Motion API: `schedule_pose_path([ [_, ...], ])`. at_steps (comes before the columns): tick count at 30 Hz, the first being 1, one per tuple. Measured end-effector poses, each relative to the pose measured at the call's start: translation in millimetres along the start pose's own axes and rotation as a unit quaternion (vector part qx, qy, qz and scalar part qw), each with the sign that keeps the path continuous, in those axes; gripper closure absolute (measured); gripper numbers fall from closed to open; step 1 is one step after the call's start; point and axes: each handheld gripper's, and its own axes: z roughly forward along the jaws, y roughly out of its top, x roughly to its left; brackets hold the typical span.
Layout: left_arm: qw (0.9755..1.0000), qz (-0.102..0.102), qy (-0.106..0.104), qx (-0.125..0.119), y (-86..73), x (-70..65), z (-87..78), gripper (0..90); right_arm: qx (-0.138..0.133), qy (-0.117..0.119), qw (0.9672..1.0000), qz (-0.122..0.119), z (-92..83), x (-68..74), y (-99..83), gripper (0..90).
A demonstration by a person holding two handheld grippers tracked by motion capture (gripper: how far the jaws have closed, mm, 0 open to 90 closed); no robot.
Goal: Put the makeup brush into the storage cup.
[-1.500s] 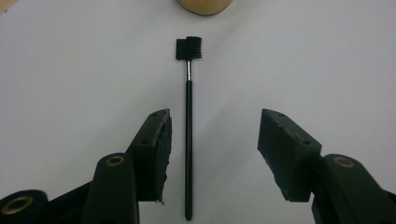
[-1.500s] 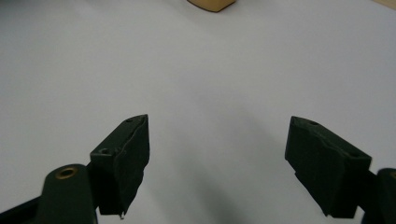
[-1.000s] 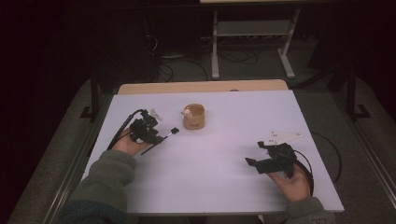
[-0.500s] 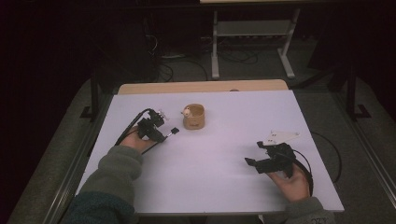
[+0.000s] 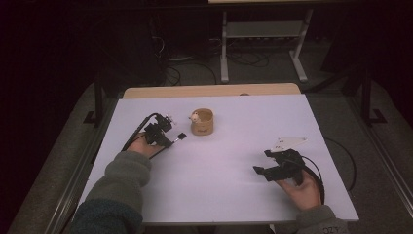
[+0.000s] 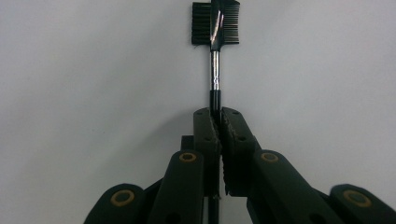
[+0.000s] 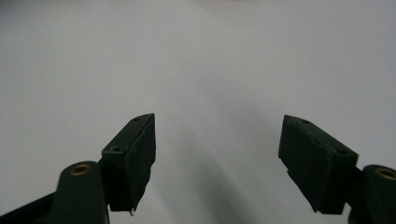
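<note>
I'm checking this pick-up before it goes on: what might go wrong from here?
1. The left gripper has just closed its fingers on the thin handle of the brow brush, well back from the head; it may pivot or slip when lifted.
2. The wooden cup stands close to the brush head, so a swing could knock it.
3. The right gripper is open and far off, so it could hardly steady the cup.

No text, label, brand, number or sign can be read on anything here. A few pale marks sit on the cuff of the sleeve (image 5: 327,225) at the bottom edge of the high view, but they are too small and blurred to make out as letters or digits.
</note>
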Motion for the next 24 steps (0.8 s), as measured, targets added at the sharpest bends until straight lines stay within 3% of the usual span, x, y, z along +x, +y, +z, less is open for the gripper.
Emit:
schedule_pose_path([
  [6, 1.0, 0.003, -0.006, -0.002, -3.3, -1.3, -6.1, 85.8, -0.013, 0.008, 0.9999, -0.002, 0.1, 4.5, 1.1, 30.4],
  [13, 0.9984, 0.023, -0.025, -0.046, -7.8, -14.5, -35.5, 85.8, -0.019, 0.035, 0.9992, -0.001, 2.2, 9.4, 5.2, 33.1],
  [15, 0.9968, 0.024, -0.033, -0.07, -9.1, -21.0, -46.3, 85.8, -0.021, 0.041, 0.999, 0.0, 1.7, 10.9, 7.2, 33.7],
  [19, 0.993, 0.049, -0.041, -0.099, -12.3, -35.2, -66.8, 85.8, -0.026, 0.05, 0.9984, -0.001, -0.3, 14.1, 12.7, 34.5],
  [24, 0.9854, 0.062, -0.054, -0.149, -18.8, -55.9, -88.9, 85.8, -0.036, 0.072, 0.9967, 0.01, -3.5, 17.3, 25.3, 35.8],
])
